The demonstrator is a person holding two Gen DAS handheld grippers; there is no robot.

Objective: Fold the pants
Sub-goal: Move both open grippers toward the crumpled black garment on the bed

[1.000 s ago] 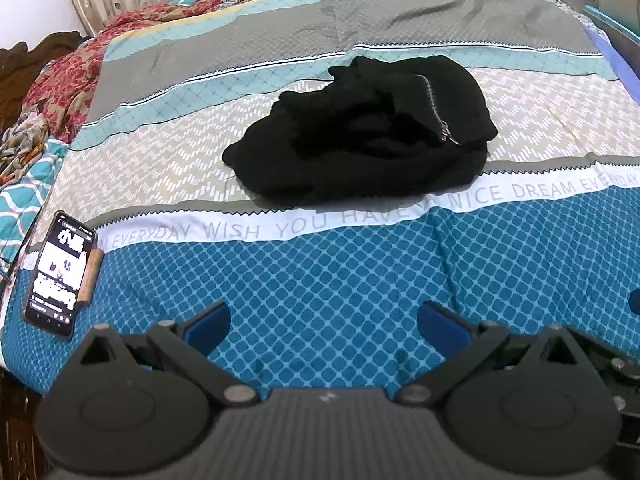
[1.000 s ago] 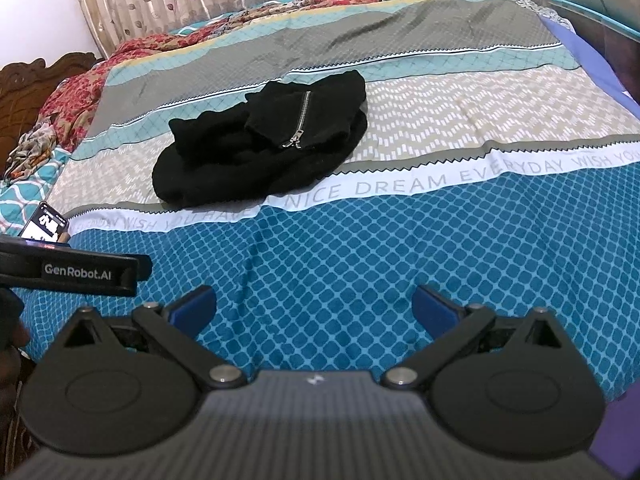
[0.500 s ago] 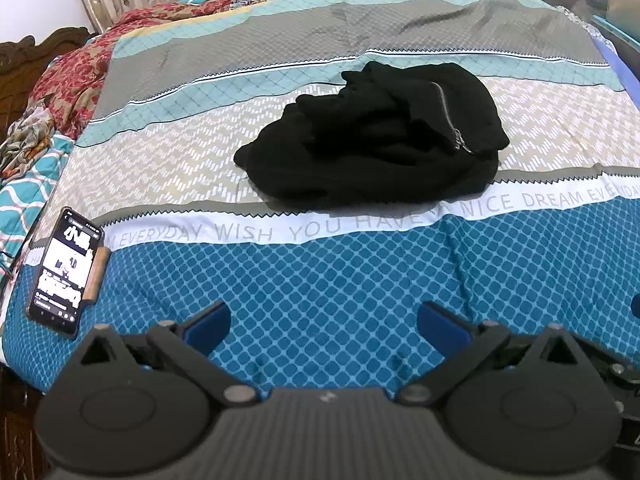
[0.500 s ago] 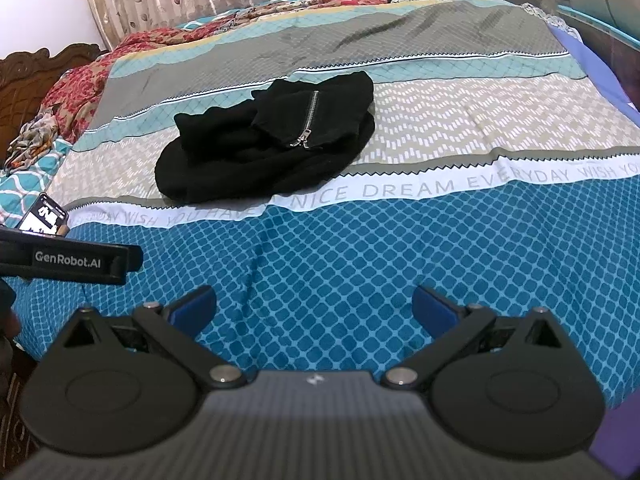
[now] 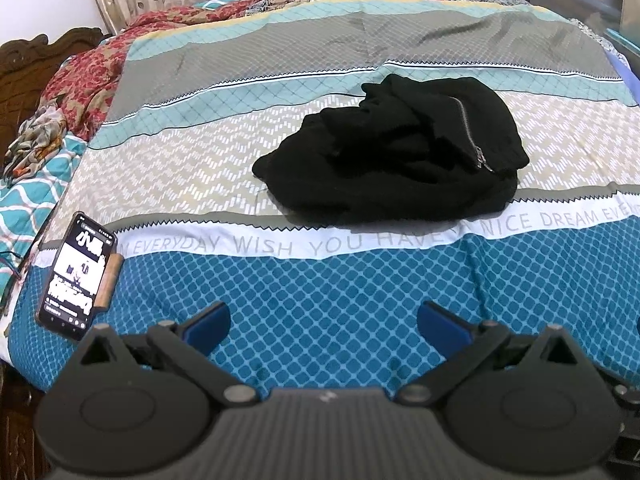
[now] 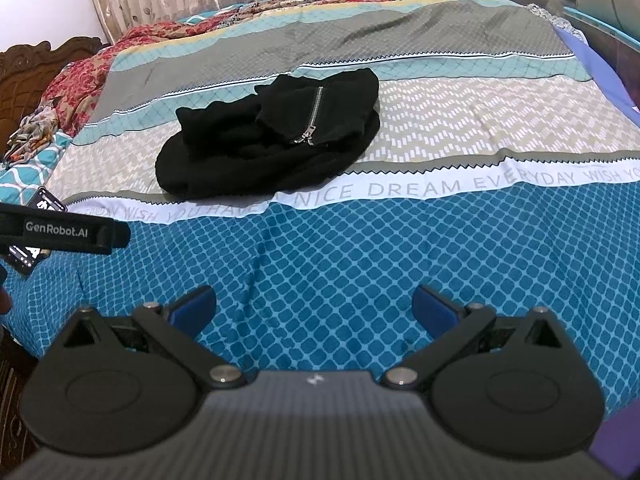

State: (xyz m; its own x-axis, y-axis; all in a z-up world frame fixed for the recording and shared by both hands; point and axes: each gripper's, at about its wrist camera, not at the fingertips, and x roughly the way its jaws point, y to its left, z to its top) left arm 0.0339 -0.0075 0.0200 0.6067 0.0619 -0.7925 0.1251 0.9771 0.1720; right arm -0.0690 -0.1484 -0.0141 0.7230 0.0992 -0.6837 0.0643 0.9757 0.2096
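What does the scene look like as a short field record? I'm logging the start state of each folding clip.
garment: crumpled black fabric pants with a silver zipper, heaped, unfolded
surface: striped patterned bedsheet
left tongs: open, empty, short of the pants
right tongs: open, empty, short of the pants
other item: black smartphone, screen lit, near the bed's left edge

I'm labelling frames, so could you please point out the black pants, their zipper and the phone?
black pants (image 5: 360,176): left wrist view, crumpled middle.
zipper (image 6: 314,114): right wrist view, metal teeth.
phone (image 5: 76,276): left wrist view, lit screen.
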